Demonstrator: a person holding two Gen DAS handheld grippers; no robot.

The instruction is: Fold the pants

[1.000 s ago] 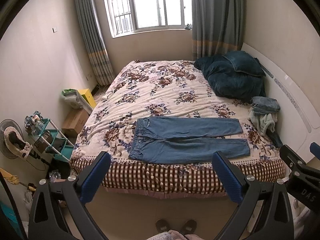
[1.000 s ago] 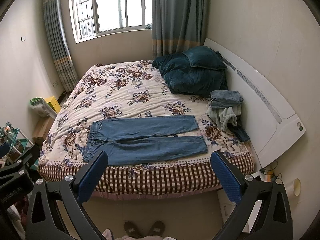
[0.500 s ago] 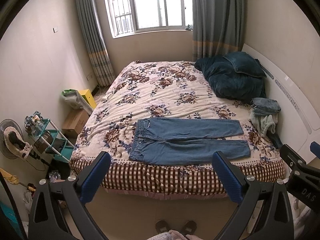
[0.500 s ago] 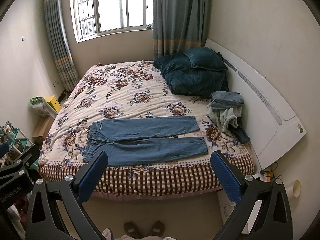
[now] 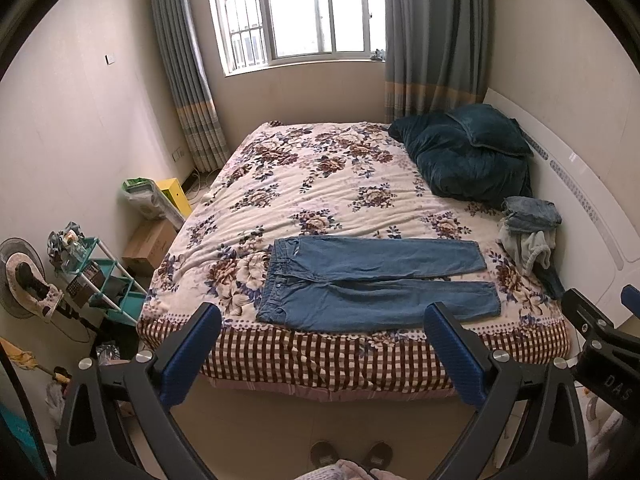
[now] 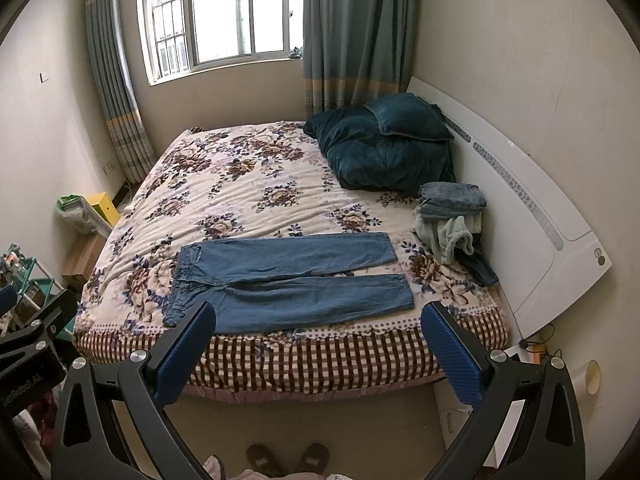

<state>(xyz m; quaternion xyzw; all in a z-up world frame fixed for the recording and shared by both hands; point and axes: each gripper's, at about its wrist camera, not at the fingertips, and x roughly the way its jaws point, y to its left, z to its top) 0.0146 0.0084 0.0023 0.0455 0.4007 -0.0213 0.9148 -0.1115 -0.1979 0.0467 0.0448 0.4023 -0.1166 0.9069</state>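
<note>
The left gripper (image 5: 322, 356) and right gripper (image 6: 320, 354) both hang with blue pads spread wide, pinching nothing, well short of the bed (image 5: 360, 364); beyond their tips the jeans (image 5: 372, 284) lie flat near the bed's near edge on the floral blanket (image 5: 320, 176), waistband left, legs running right; the left view alone shows a teal rack (image 5: 100, 280) crowded with small items and a cardboard box (image 5: 150, 242), contents hidden; the right view alone shows a cable (image 6: 536, 344) by the headboard (image 6: 532, 216); farther back, a clothes pile (image 6: 452, 220) and dark teal pillows (image 6: 384, 148).
</note>
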